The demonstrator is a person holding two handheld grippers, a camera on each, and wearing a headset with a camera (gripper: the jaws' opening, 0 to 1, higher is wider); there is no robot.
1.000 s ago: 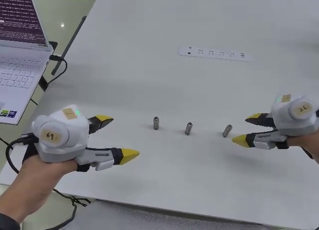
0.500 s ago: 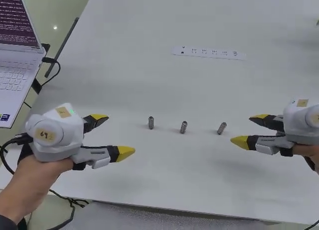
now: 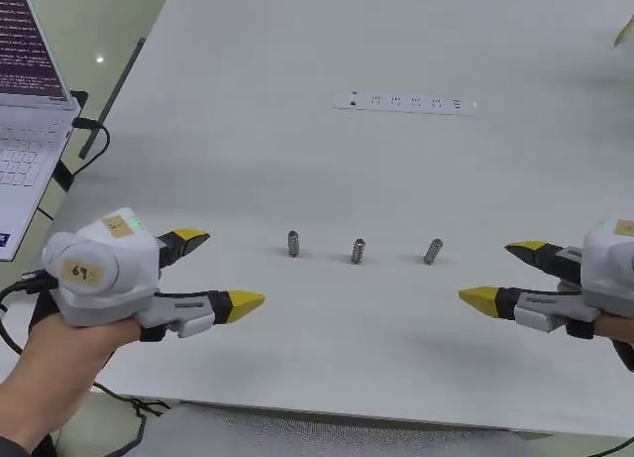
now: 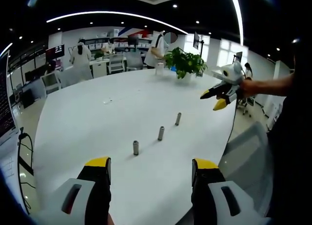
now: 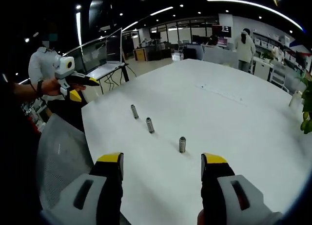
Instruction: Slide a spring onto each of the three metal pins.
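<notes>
Both grippers are held empty, jaws wide: left gripper (image 3: 220, 269), right gripper (image 3: 500, 272). Between the two sets of fingertips three coils stand in a row on the table (image 3: 347, 179): first spring (image 3: 293, 243) nearest the left fingertips, middle spring (image 3: 358, 251), third spring (image 3: 433, 251) nearest the right fingertips and tilted. All three are judged already on pins. The tilted one should be checked: pinched by its sides, pushed straight down along the pin. Pins cannot be made out inside the coils; too small.

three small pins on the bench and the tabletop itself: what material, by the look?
Pins: grey metal, likely steel, with a dull sheen; the ribbed sides in the right gripper view look like coiled springs. Tabletop: smooth, even white, no grain, possibly laminate.
</notes>
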